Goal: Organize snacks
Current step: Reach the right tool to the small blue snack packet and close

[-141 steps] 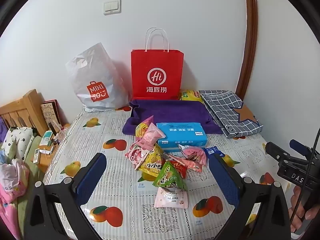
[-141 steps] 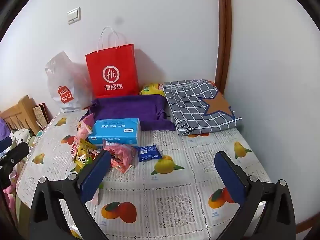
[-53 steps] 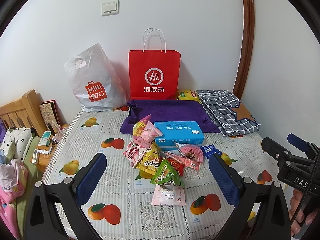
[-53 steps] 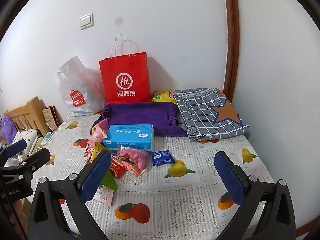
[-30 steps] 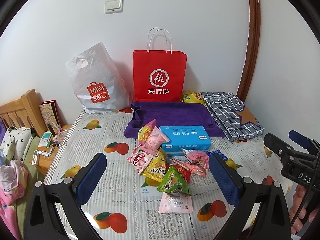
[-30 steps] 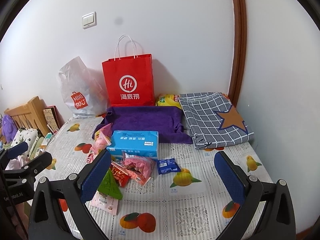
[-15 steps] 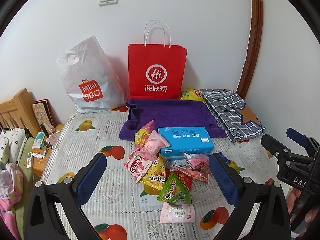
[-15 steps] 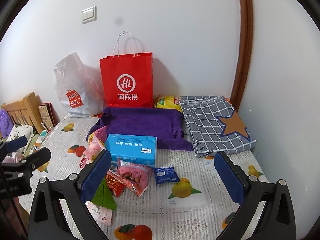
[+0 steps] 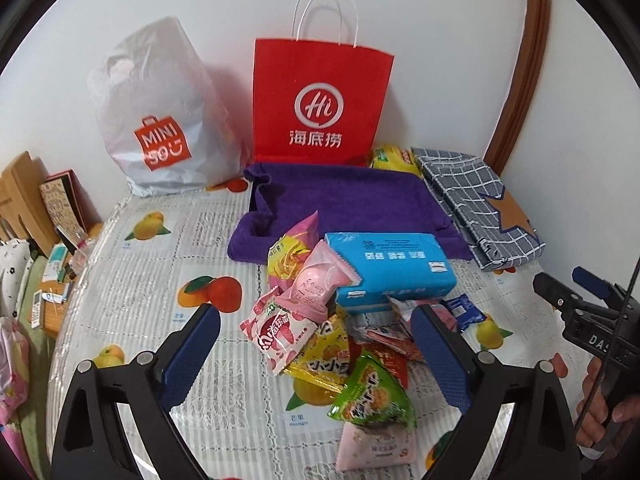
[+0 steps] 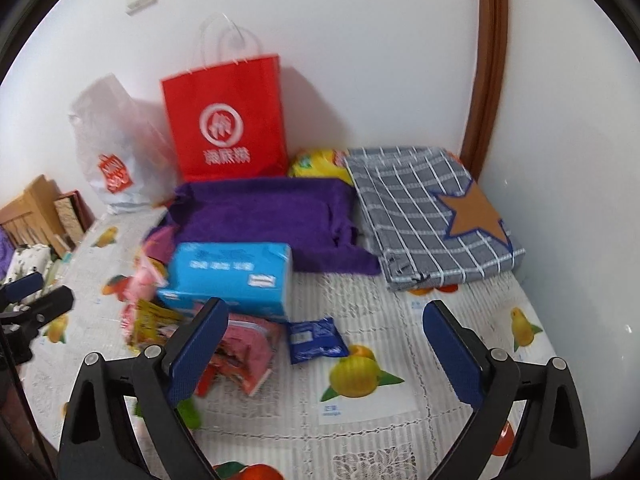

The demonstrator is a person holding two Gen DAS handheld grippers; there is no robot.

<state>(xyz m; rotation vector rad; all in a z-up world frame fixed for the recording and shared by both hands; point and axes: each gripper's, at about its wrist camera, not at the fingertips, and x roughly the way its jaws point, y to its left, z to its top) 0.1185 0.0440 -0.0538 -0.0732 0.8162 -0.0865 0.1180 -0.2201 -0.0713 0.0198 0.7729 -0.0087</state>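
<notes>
A: Where are the snacks?
B: The snack packets (image 9: 320,332) lie heaped on the fruit-print tablecloth (image 9: 140,280), touching the blue tissue pack (image 9: 390,268).
A: And the tongs?
B: The left gripper (image 9: 316,344) and the right gripper (image 10: 326,340) are both closing, wide apart, gripping nothing.
</notes>
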